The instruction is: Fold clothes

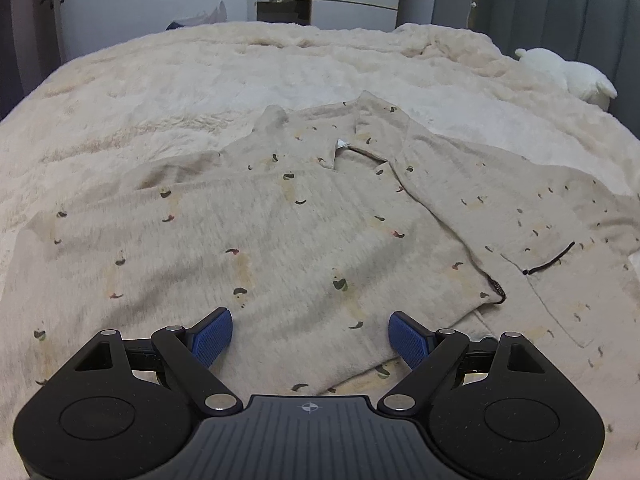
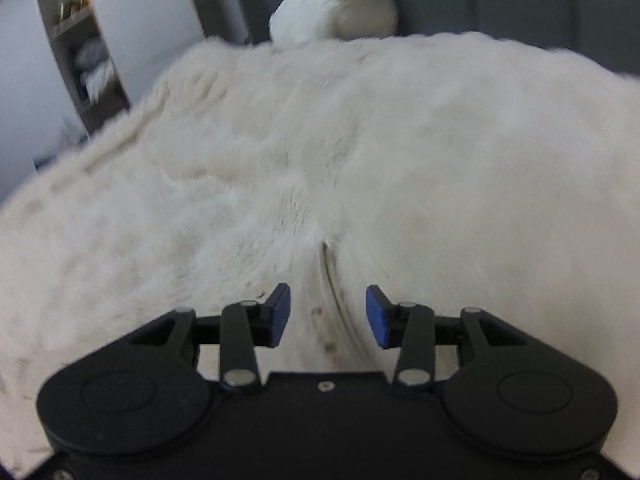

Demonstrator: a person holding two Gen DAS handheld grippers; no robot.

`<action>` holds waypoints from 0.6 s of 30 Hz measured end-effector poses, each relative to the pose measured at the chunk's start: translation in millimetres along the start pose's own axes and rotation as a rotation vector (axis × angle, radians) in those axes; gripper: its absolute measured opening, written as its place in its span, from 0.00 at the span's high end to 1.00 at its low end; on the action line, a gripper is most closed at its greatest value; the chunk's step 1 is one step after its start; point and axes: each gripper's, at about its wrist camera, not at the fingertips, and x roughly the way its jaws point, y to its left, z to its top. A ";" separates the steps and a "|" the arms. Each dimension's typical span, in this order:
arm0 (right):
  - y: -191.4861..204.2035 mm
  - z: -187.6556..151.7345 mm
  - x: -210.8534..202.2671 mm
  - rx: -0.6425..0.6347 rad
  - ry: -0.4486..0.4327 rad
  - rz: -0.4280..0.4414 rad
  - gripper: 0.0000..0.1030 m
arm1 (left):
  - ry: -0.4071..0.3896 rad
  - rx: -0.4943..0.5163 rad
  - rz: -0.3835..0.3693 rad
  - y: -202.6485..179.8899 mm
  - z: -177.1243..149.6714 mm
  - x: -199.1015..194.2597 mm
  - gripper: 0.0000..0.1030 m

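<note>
Both the left gripper [image 1: 311,334] and right gripper [image 2: 328,314] hold fingers spread, seemingly above the beige garment [image 1: 280,240].

The beige fleece jacket with small dark prints [image 1: 300,220] lies spread flat on the cream fluffy blanket [image 1: 160,92] covering the bed, with a white plush toy [image 1: 568,76] behind it to the right, against the grey padded headboard [image 1: 560,8].

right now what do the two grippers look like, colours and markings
Both are matte black with two rounded lobes, linkage arms on silver pivot pins, and blue ribbed finger pads. The left gripper has a ridged grey centre plate with a small crosshair mark. The right gripper has a plain black centre with one small screw. No cables show.
</note>
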 end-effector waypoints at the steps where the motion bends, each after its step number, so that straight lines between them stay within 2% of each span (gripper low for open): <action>1: 5.1 3.4 11.8 -0.022 0.016 -0.009 0.56 | -0.002 0.004 0.002 0.4 -0.2 0.0 0.20; 4: 14.8 6.0 30.3 -0.062 0.043 -0.027 0.56 | -0.008 0.008 0.008 1.1 0.3 1.3 0.20; 5: 18.0 6.2 35.4 -0.071 0.050 -0.023 0.63 | -0.008 0.009 0.009 0.9 0.6 2.1 0.20; 6: 19.7 6.5 39.5 -0.076 0.061 -0.010 0.89 | -0.009 0.012 0.011 0.2 0.5 2.9 0.20; 7: 21.7 7.1 43.0 -0.087 0.075 -0.003 0.99 | -0.010 0.017 0.012 -0.7 0.2 3.7 0.20; 8: 25.4 9.5 45.1 -0.112 0.060 -0.010 0.99 | -0.011 0.022 0.014 -1.6 -0.1 4.5 0.20; 10: 32.0 16.2 41.4 -0.154 -0.026 -0.041 0.99 | -0.014 0.032 0.016 -2.9 -1.1 5.0 0.20; 13: 35.2 21.5 42.8 -0.146 -0.063 -0.048 0.96 | -0.014 0.029 0.016 -2.2 -1.4 5.3 0.20; 15: 47.0 15.9 60.0 -0.214 0.028 -0.110 0.82 | -0.013 0.026 0.016 -2.2 -1.4 5.3 0.20; 16: 47.8 14.2 59.0 -0.221 0.029 -0.121 0.78 | -0.013 0.027 0.016 -2.5 -1.4 5.0 0.20; 18: 46.3 9.5 49.1 -0.217 0.017 -0.139 0.61 | -0.014 0.024 0.014 -2.6 -1.3 3.4 0.20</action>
